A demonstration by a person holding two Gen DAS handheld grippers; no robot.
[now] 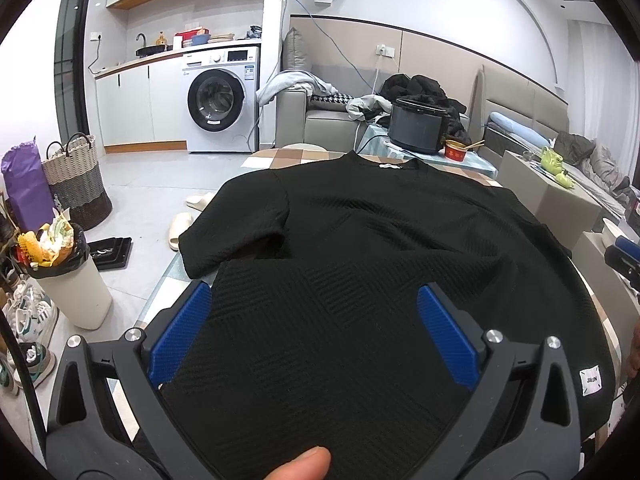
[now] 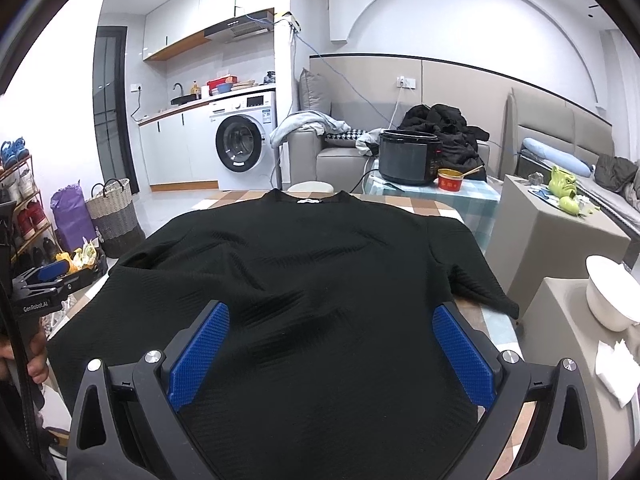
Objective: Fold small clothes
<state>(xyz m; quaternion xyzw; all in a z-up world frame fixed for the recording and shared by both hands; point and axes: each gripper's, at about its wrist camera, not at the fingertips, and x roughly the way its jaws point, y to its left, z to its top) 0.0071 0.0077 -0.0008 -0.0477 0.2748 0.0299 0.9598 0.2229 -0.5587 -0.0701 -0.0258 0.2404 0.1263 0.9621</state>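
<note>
A black textured T-shirt (image 1: pixel 360 216) (image 2: pixel 312 256) lies spread on a checkered table (image 1: pixel 280 156) (image 2: pixel 420 204), collar at the far end and short sleeves out to both sides. In the left wrist view, a flap of the near hem sits raised between the blue pads (image 1: pixel 180 332). My left gripper (image 1: pixel 314 290) is open over the shirt's near left part. A thumb (image 1: pixel 304 464) shows at the bottom edge. My right gripper (image 2: pixel 329 310) is open over the near right part, with only flat cloth under it.
A dark rice cooker (image 2: pixel 408 156) and a red bowl (image 2: pixel 450 180) stand on a small table beyond the collar. A grey cube (image 2: pixel 540 232) and a white bowl (image 2: pixel 612 296) sit to the right. On the left floor are a full bin (image 1: pixel 68 280) and slippers (image 1: pixel 180 230).
</note>
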